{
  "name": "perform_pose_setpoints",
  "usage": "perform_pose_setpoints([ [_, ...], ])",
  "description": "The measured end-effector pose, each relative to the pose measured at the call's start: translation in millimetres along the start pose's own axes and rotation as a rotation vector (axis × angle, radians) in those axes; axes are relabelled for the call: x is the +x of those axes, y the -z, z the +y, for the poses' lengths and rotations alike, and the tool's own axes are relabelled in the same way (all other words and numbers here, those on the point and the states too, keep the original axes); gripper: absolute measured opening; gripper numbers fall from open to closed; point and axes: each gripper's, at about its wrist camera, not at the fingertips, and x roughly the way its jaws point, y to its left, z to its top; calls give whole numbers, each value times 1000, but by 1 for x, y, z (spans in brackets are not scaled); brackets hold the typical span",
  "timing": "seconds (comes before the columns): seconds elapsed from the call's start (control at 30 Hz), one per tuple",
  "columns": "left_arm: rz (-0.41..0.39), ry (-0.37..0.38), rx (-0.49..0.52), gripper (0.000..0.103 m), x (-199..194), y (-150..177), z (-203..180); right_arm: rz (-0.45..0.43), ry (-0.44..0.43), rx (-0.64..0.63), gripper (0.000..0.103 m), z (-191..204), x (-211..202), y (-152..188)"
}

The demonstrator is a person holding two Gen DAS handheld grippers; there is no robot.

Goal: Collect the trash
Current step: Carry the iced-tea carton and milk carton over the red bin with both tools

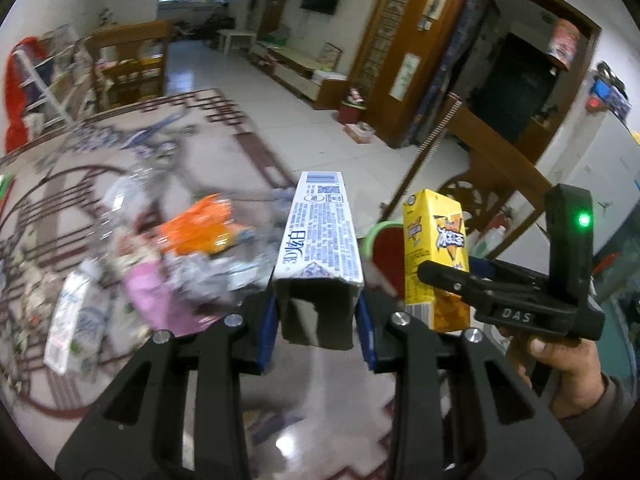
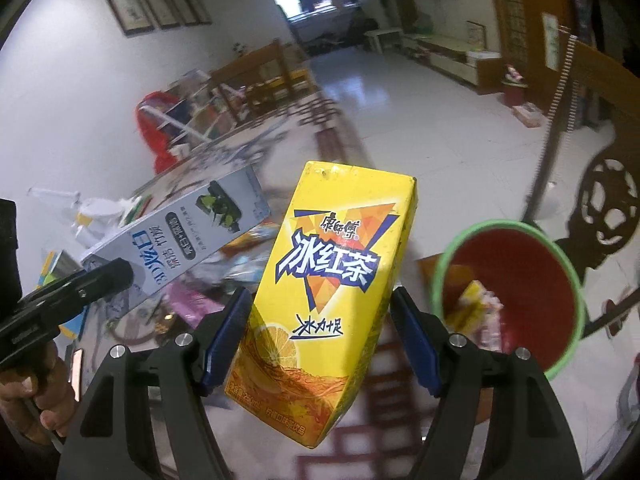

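My left gripper (image 1: 318,322) is shut on a long white toothpaste box (image 1: 320,236) and holds it above the glass table; the box also shows in the right wrist view (image 2: 176,240). My right gripper (image 2: 320,328) is shut on a yellow iced-tea carton (image 2: 324,300), which also shows in the left wrist view (image 1: 436,256). A red bin with a green rim (image 2: 516,292) stands to the right of the carton, with wrappers inside. In the left wrist view only a part of the bin (image 1: 386,248) shows between the box and the carton.
A pile of trash lies on the glass table at the left: an orange wrapper (image 1: 200,228), a pink bag (image 1: 152,296), a white carton (image 1: 72,320). A carved wooden chair back (image 2: 608,208) stands at the right. Tiled floor stretches beyond.
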Motion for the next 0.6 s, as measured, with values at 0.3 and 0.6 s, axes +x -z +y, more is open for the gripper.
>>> perform_pose_setpoints([
  [0.3,46,120,54,32,53,-21,-61,-29,83,82,69,-68,-21,-13],
  [0.6,109,205,56,32,107,-36,-96,-22,143,157,69,-133,-30,-20],
])
